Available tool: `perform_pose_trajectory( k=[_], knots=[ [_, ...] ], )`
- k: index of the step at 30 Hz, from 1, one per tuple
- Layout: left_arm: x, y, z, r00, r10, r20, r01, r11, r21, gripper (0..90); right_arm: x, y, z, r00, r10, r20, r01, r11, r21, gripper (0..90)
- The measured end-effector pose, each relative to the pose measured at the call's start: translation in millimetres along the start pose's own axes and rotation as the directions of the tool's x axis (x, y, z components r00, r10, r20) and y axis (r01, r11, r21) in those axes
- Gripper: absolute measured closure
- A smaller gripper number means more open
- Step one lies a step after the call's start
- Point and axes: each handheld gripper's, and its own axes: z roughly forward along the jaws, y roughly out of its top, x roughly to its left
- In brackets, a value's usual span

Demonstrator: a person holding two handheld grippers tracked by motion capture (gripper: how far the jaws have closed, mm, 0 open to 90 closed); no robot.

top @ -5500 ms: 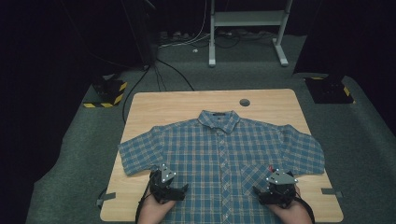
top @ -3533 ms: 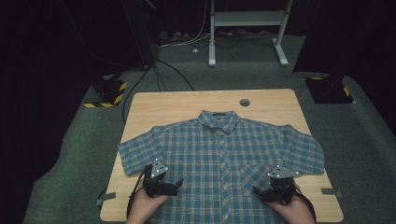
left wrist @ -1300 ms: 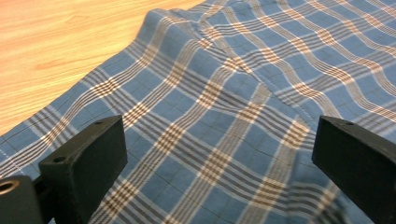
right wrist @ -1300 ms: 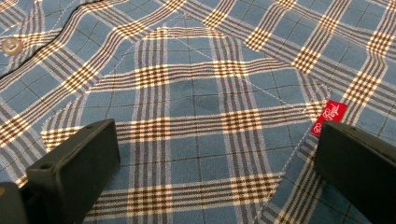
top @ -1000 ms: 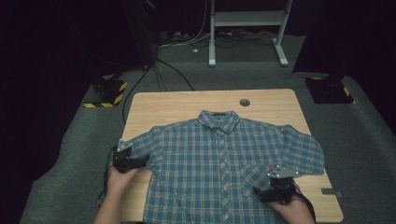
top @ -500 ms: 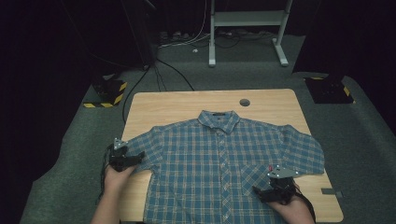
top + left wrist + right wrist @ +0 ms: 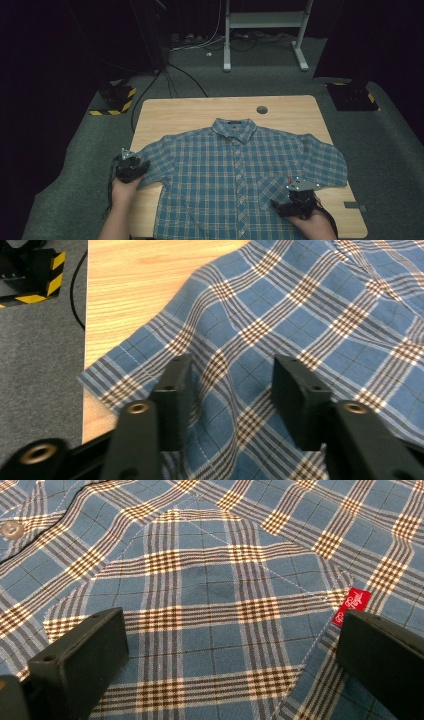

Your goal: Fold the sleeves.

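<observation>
Here, the shirt (image 7: 240, 175) lies flat on the counter (image 7: 190, 112), front up, buttoned, collar (image 7: 235, 127) toward the far edge, hem hanging at your near edge. Both short sleeves spread out to the sides.

Your left tongs (image 7: 131, 167) sit at the left sleeve (image 7: 155, 160), by the counter's left edge. In the left gripper view the tongs (image 7: 232, 385) have just been closing: jaws part-way in, a raised ridge of sleeve cloth (image 7: 220, 370) bunched between them. The left jaw touches the fold; the right jaw stands just beside it, so you cannot call it a firm pinch. The sleeve's cuff corner (image 7: 100, 377) overhangs the counter edge, grey carpet (image 7: 40, 350) beyond.

Your right tongs (image 7: 295, 200) rest low on the shirt's right front, near the hem. In the right gripper view the tongs (image 7: 230, 645) stand wide, jaws far apart, nothing gripped. The chest pocket (image 7: 200, 595) lies flat between them, its red tag (image 7: 352, 605) just beside the right jaw. A button (image 7: 11, 529) shows at the placket, top left.

Beyond the counter: a hole (image 7: 261, 109) near its far edge, cables (image 7: 170, 80) on the floor, a white frame (image 7: 265, 30), and striped blocks (image 7: 117, 97) at the left.
</observation>
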Motion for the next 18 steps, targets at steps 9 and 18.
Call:
perform_pose_trajectory(
  k=[9, 18],
  knots=[
    [-4.9, -3.7, -2.8, 0.9991, -0.039, 0.019, 0.039, 0.9991, -0.015, 79.9, 0.5, -0.1, -0.3, 1.0000, -0.005, 0.005, 0.005, 1.000, -0.002, 0.0],
    [-10.0, -2.2, -5.3, 0.9988, -0.044, 0.019, 0.045, 0.9985, -0.030, 85.6, 0.7, -0.1, -0.4, 1.0000, -0.007, 0.007, 0.007, 1.000, -0.003, 0.0]
  ],
)
